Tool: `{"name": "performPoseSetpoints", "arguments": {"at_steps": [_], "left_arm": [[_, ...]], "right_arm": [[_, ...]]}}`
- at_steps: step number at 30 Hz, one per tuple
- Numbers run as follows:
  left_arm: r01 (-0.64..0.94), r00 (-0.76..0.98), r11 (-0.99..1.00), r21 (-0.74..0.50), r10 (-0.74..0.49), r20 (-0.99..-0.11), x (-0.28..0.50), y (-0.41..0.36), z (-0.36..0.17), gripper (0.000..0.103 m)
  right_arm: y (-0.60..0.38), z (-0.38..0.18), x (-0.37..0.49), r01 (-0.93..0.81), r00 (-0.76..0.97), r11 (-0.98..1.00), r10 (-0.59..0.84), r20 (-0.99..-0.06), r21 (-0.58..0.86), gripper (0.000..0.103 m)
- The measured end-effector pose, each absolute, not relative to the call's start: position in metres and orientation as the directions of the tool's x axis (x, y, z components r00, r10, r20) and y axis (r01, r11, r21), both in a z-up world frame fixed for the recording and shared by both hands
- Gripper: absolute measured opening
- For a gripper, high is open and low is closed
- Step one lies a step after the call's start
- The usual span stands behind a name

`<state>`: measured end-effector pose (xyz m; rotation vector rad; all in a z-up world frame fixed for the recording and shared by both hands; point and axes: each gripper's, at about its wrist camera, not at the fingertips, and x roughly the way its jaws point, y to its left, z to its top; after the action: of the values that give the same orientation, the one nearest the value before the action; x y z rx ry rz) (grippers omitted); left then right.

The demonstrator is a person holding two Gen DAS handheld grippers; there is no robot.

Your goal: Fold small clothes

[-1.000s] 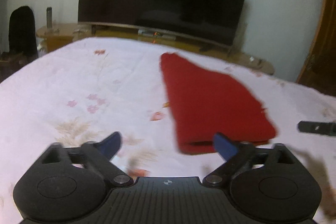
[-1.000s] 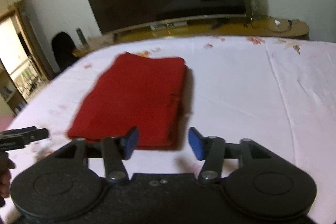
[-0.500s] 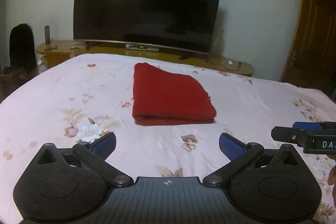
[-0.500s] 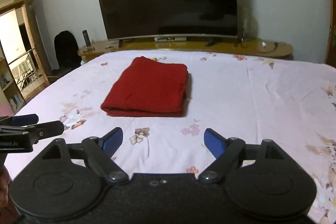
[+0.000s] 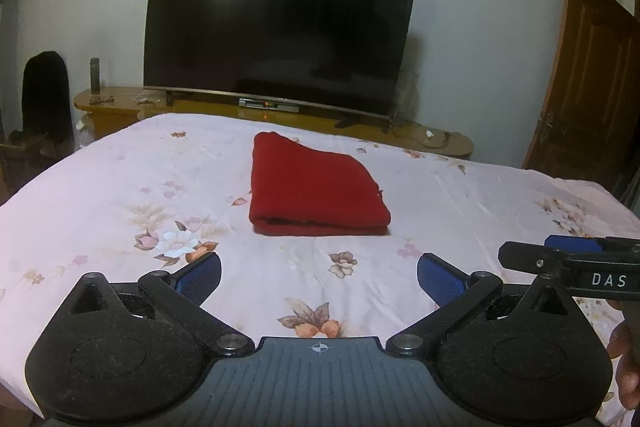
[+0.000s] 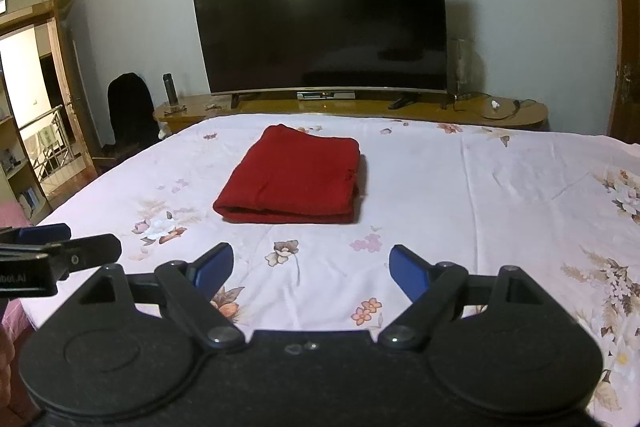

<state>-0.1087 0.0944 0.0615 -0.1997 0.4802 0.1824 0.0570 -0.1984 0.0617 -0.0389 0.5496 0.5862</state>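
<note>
A red garment (image 5: pixel 312 193) lies folded into a neat rectangle on the floral bedsheet (image 5: pixel 120 195); it also shows in the right wrist view (image 6: pixel 294 179). My left gripper (image 5: pixel 319 273) is open and empty, held back from the garment's near edge. My right gripper (image 6: pixel 311 269) is open and empty too, equally far back. The right gripper also shows at the right edge of the left wrist view (image 5: pixel 568 255), and the left gripper at the left edge of the right wrist view (image 6: pixel 56 247).
A large dark TV (image 5: pixel 276 43) stands on a low wooden stand (image 5: pixel 120 103) beyond the bed's far edge. A dark chair (image 5: pixel 46 95) is at the left and a wooden door (image 5: pixel 588 87) at the right. An open doorway with shelves (image 6: pixel 24 131) lies far left.
Both grippers have pulled back and up from the folded red garment, and the jaws have opened wider. The garment stays put on the bed.
</note>
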Motion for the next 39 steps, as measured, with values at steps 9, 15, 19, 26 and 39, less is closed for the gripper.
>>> {"name": "performPoseSetpoints", "arguments": {"at_steps": [9, 15, 19, 26, 39], "left_arm": [[-0.218, 0.884, 0.965, -0.144, 0.133, -0.447, -0.111, 0.093, 0.069, 0.103], [-0.218, 0.886, 0.965, -0.144, 0.134, -0.443, -0.111, 0.093, 0.070, 0.103], [-0.213, 0.887, 0.967, -0.140, 0.131, -0.444, -0.112, 0.093, 0.071, 0.103], [-0.208, 0.888, 0.969, -0.136, 0.129, -0.442, -0.111, 0.092, 0.072, 0.103], [-0.206, 0.887, 0.970, -0.127, 0.130, -0.442, -0.110, 0.090, 0.071, 0.103]], "right_arm": [[-0.194, 0.071, 0.056, -0.545, 0.704, 0.832, 0.524, -0.479, 0.108, 0.085], [-0.195, 0.074, 0.055, -0.542, 0.712, 0.834, 0.519, -0.472, 0.100, 0.085], [-0.195, 0.074, 0.054, -0.542, 0.713, 0.835, 0.519, -0.471, 0.100, 0.085], [-0.195, 0.074, 0.052, -0.534, 0.719, 0.839, 0.514, -0.467, 0.101, 0.085], [-0.194, 0.074, 0.051, -0.530, 0.722, 0.842, 0.510, -0.468, 0.099, 0.085]]}}
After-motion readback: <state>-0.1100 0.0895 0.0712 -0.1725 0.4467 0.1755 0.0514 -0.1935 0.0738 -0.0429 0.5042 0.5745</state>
